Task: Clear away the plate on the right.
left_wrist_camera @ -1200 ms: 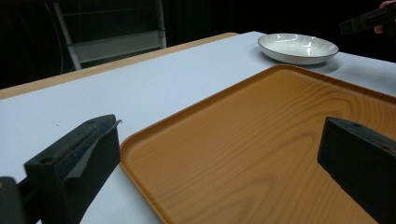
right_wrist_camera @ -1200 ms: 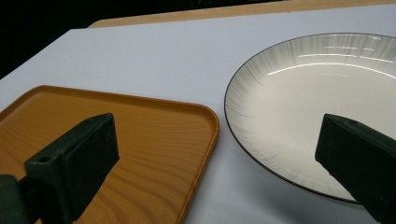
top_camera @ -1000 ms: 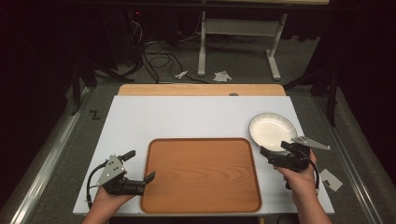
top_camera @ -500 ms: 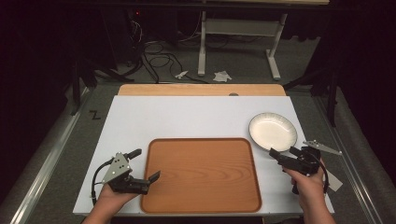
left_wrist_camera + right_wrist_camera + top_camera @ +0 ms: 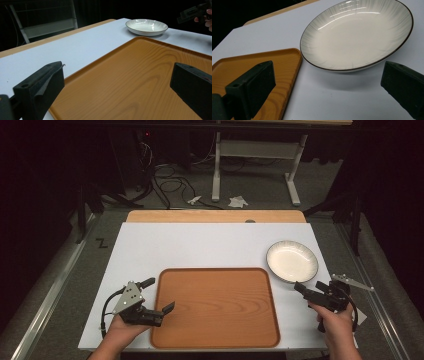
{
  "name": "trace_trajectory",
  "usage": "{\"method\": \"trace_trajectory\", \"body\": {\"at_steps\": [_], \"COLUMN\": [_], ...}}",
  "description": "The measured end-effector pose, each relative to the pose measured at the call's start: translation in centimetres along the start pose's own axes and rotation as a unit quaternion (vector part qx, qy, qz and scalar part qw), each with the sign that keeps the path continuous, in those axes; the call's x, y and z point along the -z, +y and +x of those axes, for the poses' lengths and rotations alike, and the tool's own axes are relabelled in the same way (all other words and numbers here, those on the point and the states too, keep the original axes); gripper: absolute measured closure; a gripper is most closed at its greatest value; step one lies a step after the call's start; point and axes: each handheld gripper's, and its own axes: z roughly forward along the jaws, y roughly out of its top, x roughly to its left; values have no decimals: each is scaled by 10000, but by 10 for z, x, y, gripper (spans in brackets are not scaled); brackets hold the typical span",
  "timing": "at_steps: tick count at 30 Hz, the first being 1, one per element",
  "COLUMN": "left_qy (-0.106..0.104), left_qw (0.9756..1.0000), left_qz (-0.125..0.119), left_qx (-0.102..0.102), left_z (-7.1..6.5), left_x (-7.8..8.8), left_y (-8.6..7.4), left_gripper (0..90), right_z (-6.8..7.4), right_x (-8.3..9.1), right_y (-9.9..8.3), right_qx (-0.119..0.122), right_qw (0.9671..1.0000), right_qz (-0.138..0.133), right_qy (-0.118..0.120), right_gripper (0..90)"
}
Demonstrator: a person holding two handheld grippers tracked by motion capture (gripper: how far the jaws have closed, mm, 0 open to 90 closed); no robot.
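Observation:
A wooden tray lies at the near middle of the white tabletop. A white shallow plate with a dark rim sits just off the tray's far right corner. My left gripper is open, its jaws straddling the tray's left rim. In the left gripper view the left gripper has the tray between its jaws, with the plate far off. My right gripper is open just short of the plate's near edge. In the right gripper view the right gripper holds nothing; the plate lies just ahead and the tray's corner at left.
A wooden strip runs along the table's far edge. Beyond it on the floor are cables and a desk frame. Bare white surface stretches across the table's far half and left of the tray.
My right gripper has drawn back from the plate's rim, toward the near right; the plate stays put. The left gripper has shifted slightly right over the tray's left edge.

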Motion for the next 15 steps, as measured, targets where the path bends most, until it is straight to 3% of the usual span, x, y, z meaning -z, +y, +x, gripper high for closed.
{"method": "trace_trajectory", "body": {"at_steps": [6, 15], "left_qy": [165, 144], "left_qw": [9997, 9998], "left_qz": [-81, -113], "left_qx": [137, 108], "left_z": [4, 2], "left_x": [-3, -9], "left_y": [3, 7], "left_gripper": [3, 3], "right_z": [-6, -14], "right_x": [5, 12], "right_y": [-5, -13], "right_qx": [-86, -384], "right_qw": [9999, 9992], "right_qz": [37, 86], "right_qy": [-64, 77], "right_gripper": [0, 0]}}
